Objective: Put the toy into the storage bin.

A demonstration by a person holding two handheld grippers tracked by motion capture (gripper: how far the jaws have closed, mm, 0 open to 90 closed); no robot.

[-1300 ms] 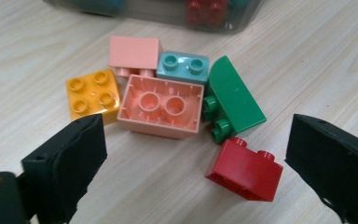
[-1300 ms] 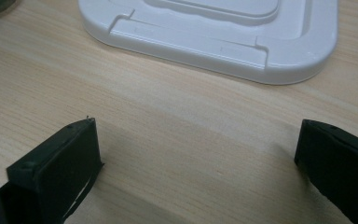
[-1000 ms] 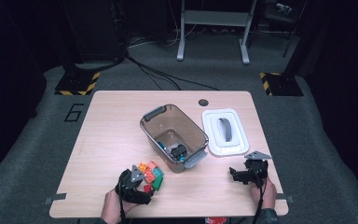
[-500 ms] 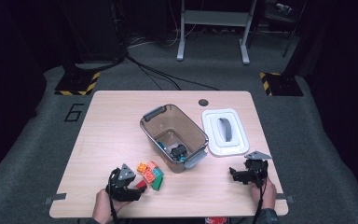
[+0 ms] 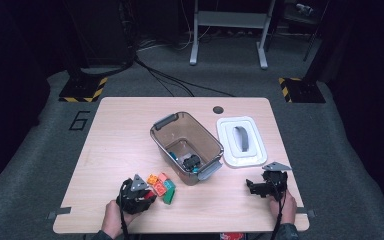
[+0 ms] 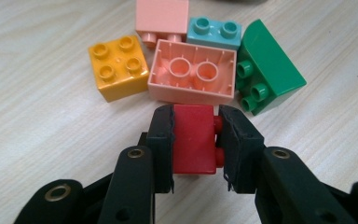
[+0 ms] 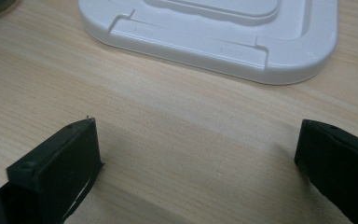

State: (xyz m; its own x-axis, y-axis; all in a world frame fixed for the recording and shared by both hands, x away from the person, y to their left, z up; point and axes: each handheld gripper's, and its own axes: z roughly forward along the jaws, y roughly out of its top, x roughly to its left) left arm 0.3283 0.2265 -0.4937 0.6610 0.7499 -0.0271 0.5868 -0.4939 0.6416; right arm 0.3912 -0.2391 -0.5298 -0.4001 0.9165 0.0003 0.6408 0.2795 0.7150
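1 tabletop (image 5: 125,135) carries everything: a clear brown bin (image 5: 186,145) at centre, a white lid (image 5: 241,141) just right of it, and a cluster of toy bricks near the front edge. Left gripper (image 6: 196,140) – its fingers have just been closing – now clamps the red brick (image 6: 194,140) at the cluster's near side. Right gripper (image 7: 196,158) rests with fingers spread wide, empty, near the lid.

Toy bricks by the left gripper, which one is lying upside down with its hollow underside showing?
The pale pink plastic brick, just beyond the red brick clamped in the left gripper. Two round tubes show inside it; the other bricks show studs or plain faces.
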